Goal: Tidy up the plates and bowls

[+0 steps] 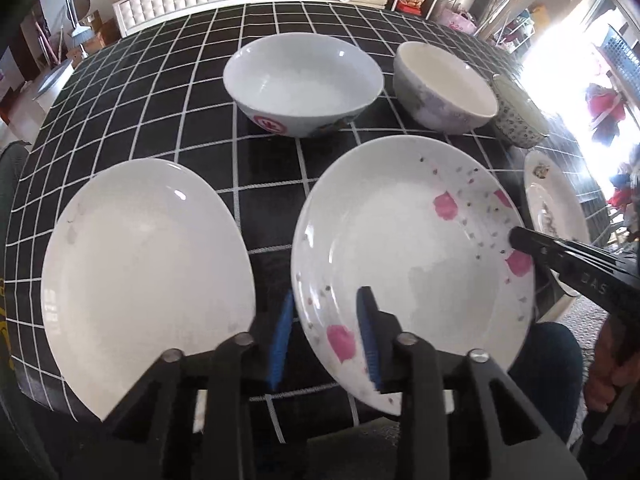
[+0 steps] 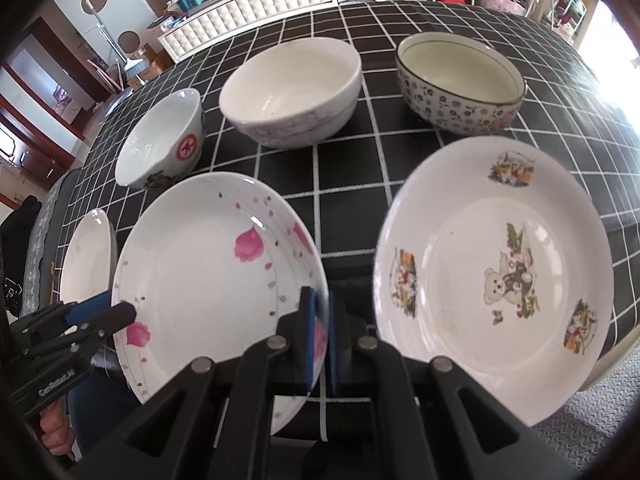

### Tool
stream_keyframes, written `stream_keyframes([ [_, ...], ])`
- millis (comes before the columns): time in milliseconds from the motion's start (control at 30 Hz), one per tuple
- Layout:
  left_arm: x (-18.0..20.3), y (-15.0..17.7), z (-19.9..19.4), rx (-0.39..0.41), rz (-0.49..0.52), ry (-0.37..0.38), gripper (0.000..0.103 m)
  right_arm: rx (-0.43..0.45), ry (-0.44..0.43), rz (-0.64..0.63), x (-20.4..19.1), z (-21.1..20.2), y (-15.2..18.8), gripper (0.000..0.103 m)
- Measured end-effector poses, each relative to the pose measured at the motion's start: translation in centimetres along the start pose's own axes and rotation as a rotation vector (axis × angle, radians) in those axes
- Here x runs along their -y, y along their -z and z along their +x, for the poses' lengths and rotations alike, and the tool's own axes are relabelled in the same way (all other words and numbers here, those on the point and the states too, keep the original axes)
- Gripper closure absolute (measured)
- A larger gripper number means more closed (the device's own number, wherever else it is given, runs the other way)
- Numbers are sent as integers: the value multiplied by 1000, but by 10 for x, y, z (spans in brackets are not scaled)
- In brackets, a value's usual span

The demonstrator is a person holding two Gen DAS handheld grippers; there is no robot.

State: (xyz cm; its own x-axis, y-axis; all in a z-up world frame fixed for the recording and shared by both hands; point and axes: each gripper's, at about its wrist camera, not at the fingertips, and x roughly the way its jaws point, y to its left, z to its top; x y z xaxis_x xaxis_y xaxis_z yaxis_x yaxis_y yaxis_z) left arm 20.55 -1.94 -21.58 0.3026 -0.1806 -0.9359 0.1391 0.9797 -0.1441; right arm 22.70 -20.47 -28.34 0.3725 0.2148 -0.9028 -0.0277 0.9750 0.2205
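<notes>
You are clamping both grippers, left (image 1: pixel 326 340) and right (image 2: pixel 320 344), on opposite rims of the pink plate (image 1: pixel 400 248), sharing its weight. Beside it, the bear plate (image 2: pixel 492 276) is lying free on the worktop (image 2: pixel 348 184).

glossy ceramic plates (image 1: pixel 412 248), matt checked tablecloth (image 1: pixel 168 92)

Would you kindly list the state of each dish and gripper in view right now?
Pink-flower plate: gripped at both rims.
Plain white plate: flat, untouched.
Bear plate: flat, untouched.
Red-emblem bowl: upright, empty.
Pale floral bowl: upright, empty.
Black-patterned bowl: upright, empty.
Left gripper: straddling plate rim.
Right gripper: closed on rim.
</notes>
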Motion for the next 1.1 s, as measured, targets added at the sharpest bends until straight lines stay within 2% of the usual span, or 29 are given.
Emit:
stream_keyframes([
  [133,-2,-1,5,-8,-1,-12,87,7,5,-18,-4,2,-2,94],
  [200,-6,-3,9,-26,-22,10,90,8,1,-20,-3,2,-4,94],
  [300,-12,-6,15,-38,-58,45,91,-2,16,-51,-7,4,-8,93],
  [533,-11,-4,15,-39,-68,51,92,-31,12,-82,-8,10,-11,91],
  [767,-15,-3,14,-43,-76,53,93,-25,-6,-44,-7,9,-10,91],
  [967,-12,-2,-2,-7,-28,-11,93,-25,-39,-20,-9,4,-8,91],
  [1100,-23,-4,-10,4,-49,-14,93,1,-61,-35,-19,-8,-12,91],
])
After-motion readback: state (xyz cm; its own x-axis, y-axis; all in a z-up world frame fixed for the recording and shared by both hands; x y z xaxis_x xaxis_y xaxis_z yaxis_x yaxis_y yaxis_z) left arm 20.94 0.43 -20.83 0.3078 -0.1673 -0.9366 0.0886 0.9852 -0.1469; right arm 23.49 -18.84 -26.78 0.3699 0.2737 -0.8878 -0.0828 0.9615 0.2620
